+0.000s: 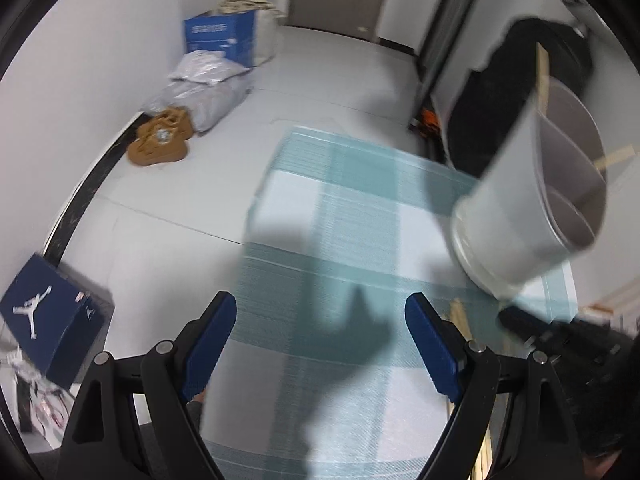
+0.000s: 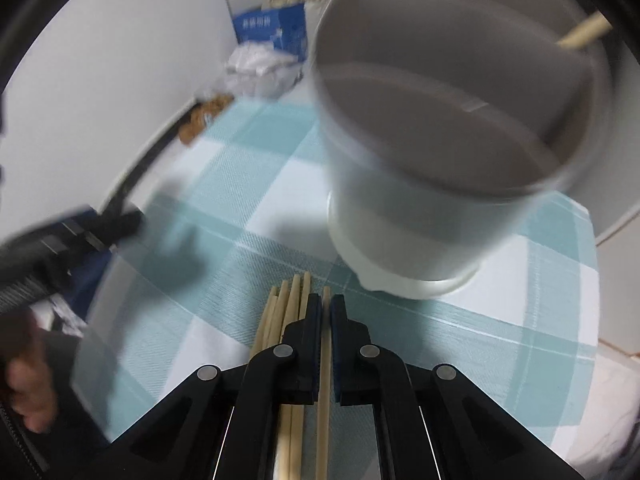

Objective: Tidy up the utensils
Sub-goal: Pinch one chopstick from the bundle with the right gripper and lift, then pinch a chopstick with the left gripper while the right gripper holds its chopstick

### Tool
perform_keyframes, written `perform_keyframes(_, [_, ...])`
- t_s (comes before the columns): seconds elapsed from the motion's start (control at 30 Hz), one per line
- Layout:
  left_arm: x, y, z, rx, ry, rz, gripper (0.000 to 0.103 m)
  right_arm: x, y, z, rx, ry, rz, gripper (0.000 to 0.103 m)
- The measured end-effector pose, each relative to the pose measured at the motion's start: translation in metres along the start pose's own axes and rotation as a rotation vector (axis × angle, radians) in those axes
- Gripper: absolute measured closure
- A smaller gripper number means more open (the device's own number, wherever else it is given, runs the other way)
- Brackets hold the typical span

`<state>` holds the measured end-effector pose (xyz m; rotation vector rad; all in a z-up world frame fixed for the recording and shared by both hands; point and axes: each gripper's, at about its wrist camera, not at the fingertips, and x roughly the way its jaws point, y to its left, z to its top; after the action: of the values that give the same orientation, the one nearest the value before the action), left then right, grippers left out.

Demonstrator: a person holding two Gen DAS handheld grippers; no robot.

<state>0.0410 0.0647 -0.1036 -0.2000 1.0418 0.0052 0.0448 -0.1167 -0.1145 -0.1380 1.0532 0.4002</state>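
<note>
Right wrist view: a single wooden chopstick (image 2: 323,364) was pinched between the right gripper's (image 2: 326,305) closed jaws, apparently for loading into the divided utensil holder (image 2: 420,216) just ahead; remaining chopsticks (image 2: 286,312) lay alongside on the checked cloth (image 2: 224,184). The left gripper (image 1: 320,312) was spread wide, empty.

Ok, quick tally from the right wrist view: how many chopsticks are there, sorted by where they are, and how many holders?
Chopstick gripped in the right claw: 1
Loose chopsticks beside it on the mat: 4
Chopsticks in the holder: 2
Holder: 1
Total: 8
</note>
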Motion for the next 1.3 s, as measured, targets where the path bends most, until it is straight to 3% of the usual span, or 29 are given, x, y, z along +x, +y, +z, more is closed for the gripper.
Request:
perform_keyframes(0.2, [0.016,-0.033,-0.026,0.135,0.148,-0.103,0.02,-0.058,-0.038,-0.012,0.133,-0.136,0.067,0.1])
perform_keyframes(0.3, [0.022,-0.043,-0.041,0.185,0.199,-0.104,0.02,-0.085,-0.058,-0.022,0.193,-0.202,0.098,0.1])
perform_keyframes(0.4, [0.017,-0.05,-0.046,0.232,0.185,-0.091,0.02,-0.094,-0.069,-0.023,0.237,-0.264,0.119,0.1])
perform_keyframes(0.47, [0.017,-0.052,-0.049,0.212,0.193,-0.106,0.02,-0.098,-0.071,-0.026,0.25,-0.291,0.116,0.1])
perform_keyframes(0.63, [0.018,-0.065,-0.057,0.262,0.169,0.0,0.02,-0.11,-0.087,-0.031,0.293,-0.303,0.147,0.1])
perform_keyframes(0.97, [0.015,-0.064,-0.058,0.221,0.174,0.031,0.02,-0.134,-0.104,-0.044,0.327,-0.385,0.159,0.1])
perform_keyframes(1.3, [0.02,-0.059,-0.053,0.174,0.178,0.056,0.02,-0.137,-0.109,-0.046,0.34,-0.397,0.167,0.1])
